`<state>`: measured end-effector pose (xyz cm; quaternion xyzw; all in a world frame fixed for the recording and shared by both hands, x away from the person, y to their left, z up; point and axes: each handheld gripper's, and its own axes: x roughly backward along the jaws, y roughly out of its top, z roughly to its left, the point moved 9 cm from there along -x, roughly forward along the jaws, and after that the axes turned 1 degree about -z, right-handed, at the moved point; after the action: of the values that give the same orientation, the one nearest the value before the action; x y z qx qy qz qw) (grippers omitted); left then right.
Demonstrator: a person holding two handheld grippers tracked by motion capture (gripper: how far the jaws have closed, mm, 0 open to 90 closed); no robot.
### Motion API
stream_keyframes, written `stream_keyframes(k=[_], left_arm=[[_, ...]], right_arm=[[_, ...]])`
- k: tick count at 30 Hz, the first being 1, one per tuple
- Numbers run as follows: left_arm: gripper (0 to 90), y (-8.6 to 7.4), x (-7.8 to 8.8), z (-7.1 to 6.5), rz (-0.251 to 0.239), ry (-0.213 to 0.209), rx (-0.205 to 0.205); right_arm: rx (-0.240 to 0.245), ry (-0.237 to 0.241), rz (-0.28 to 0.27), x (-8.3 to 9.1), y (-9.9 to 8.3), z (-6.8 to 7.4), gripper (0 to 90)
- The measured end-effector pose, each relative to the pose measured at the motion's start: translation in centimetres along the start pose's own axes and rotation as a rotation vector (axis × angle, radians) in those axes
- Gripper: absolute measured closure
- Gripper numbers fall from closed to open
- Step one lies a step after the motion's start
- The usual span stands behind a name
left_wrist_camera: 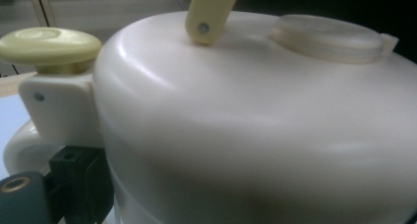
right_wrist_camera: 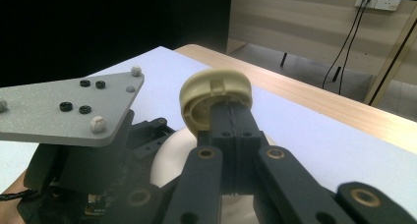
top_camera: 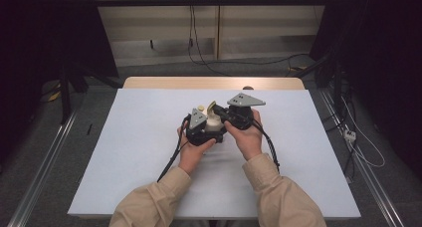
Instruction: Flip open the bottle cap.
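A small cream-white pot [top_camera: 214, 123] with a domed top [left_wrist_camera: 255, 116] sits at the middle of the table between both hands. My left gripper [top_camera: 200, 131] is shut on its side, and one black jaw shows at the lower left of the left gripper view. A pale yellow knob [left_wrist_camera: 49, 44] stands on a white bracket beside the dome. A pale yellow handle [right_wrist_camera: 216, 94] is pinned to the pot's top and stands raised, with my right gripper [right_wrist_camera: 231, 123] shut on it from above. The left gripper's grey plate [right_wrist_camera: 74, 106] lies close beside the right jaws.
The pot rests on a pale blue mat [top_camera: 124, 152] covering a wooden table [top_camera: 214, 82]. A round flat cap [left_wrist_camera: 327, 37] sits on the dome. Black cables [top_camera: 171, 155] trail from both grippers toward the person. Dark floor and metal rails flank the table.
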<state>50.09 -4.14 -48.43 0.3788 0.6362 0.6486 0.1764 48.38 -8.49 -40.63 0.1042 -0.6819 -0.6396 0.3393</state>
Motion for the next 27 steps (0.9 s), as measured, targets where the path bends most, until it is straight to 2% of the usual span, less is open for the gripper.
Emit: stream_keyframes(k=[27], left_arm=[[5.8, -0.01, 0.02, 0.00, 0.002, 0.000, -0.001]], right_arm=[[-0.011, -0.003, -0.001, -0.48, 0.01, -0.13, 90.0]])
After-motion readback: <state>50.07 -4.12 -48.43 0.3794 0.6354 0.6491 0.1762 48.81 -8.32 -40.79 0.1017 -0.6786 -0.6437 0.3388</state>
